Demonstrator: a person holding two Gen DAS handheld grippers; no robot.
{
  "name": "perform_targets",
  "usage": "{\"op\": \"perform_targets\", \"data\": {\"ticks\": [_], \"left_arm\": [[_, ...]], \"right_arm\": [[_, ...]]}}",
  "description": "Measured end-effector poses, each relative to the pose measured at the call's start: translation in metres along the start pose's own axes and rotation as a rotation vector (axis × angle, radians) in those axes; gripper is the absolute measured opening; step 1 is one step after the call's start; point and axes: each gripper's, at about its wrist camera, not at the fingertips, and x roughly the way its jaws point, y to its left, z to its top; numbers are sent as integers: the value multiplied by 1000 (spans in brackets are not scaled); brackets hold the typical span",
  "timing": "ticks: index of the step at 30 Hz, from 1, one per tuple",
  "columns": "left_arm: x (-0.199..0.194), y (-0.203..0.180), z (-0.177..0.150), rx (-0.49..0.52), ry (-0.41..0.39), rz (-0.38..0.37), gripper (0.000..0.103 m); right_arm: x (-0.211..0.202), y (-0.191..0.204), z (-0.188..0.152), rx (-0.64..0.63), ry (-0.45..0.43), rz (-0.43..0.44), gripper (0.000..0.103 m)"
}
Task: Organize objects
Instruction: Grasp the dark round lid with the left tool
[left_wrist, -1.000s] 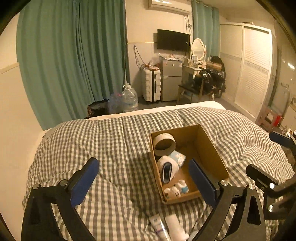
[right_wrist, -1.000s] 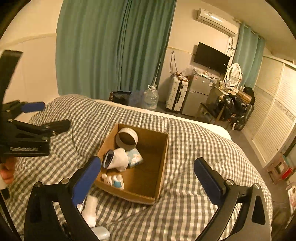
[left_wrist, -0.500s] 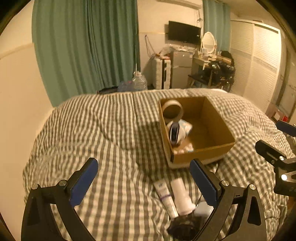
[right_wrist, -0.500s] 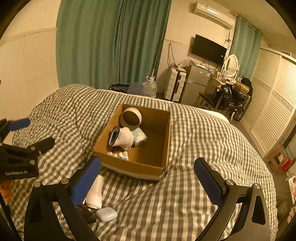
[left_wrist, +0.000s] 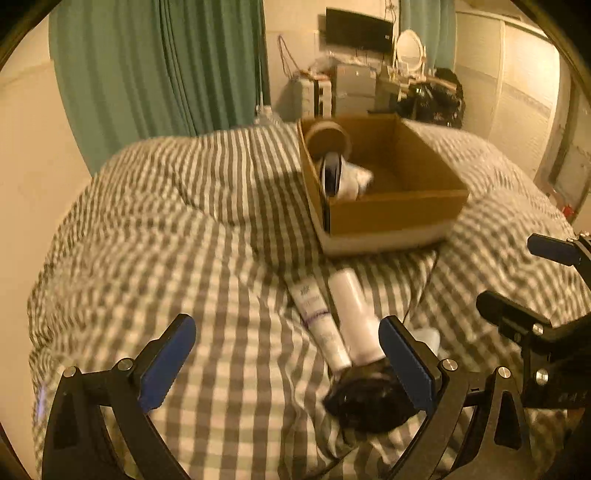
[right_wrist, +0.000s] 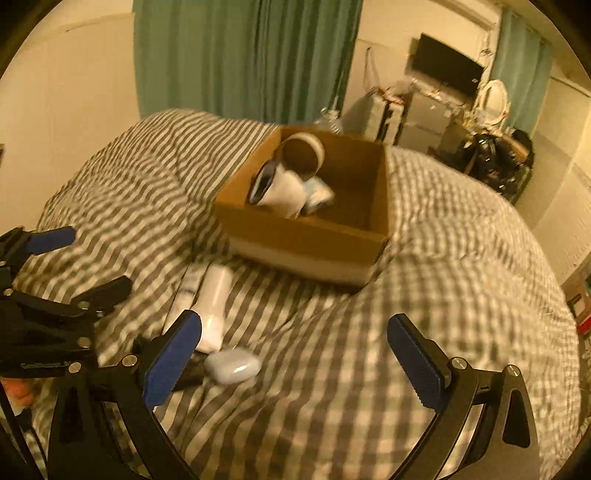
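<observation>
A cardboard box (left_wrist: 391, 218) (right_wrist: 306, 236) sits on the checked bed and holds a tape roll (left_wrist: 327, 134) (right_wrist: 301, 153), a white device (right_wrist: 277, 186) and a small pale packet. In front of it lie a white tube (left_wrist: 317, 321), a white bottle (left_wrist: 356, 317) (right_wrist: 214, 302), a black object (left_wrist: 369, 402) and a white earbud case (right_wrist: 232, 365). My left gripper (left_wrist: 286, 363) is open just above the quilt, left of the tube and bottle. My right gripper (right_wrist: 293, 363) is open, with the earbud case just inside its left finger.
The grey-and-white checked quilt (left_wrist: 184, 240) covers the whole bed. Green curtains (left_wrist: 166, 66) hang behind it. A cream wall (left_wrist: 26, 155) runs along the left side. Furniture, a suitcase and black bags (right_wrist: 495, 158) stand at the far end of the room.
Both grippers have dropped lower and closer to the quilt. The tube, bottle, black object and earbud case, earlier at the frame edges, now lie near the fingers. Both stay open.
</observation>
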Motion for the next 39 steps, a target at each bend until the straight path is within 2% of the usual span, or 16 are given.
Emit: {"op": "perform_targets", "data": {"ticks": [4,8,11,17,20,26,29,30,33,39], "left_arm": [[5,5,-14,-15,41,-44,102],[9,3,-24,-10,86,-55,102],[8,-3,-32,-5,109,-107,102],[7,-30,-36,103,103,-115,102],[17,-38,-38,141,148,-149,102],[44,-43,-40,141,248,-241,101],[54,-44,-42,130,279,-281,78],[56,-43,-42,120,286,-289,78],[53,-38,-40,88,266,-287,78],[25,-25,-28,66,143,-188,78]], "right_arm": [[13,8,-10,-24,43,2,101],[18,5,-12,-12,59,-2,101],[18,-4,-11,13,58,-13,101],[16,-28,-9,79,59,-50,101],[17,-30,-8,84,63,-48,101],[22,-24,-10,65,80,-40,101],[27,-18,-11,50,89,-41,101],[28,-17,-12,46,90,-41,101],[28,-13,-13,28,92,-41,101],[25,-8,-12,-1,78,-24,101]]}}
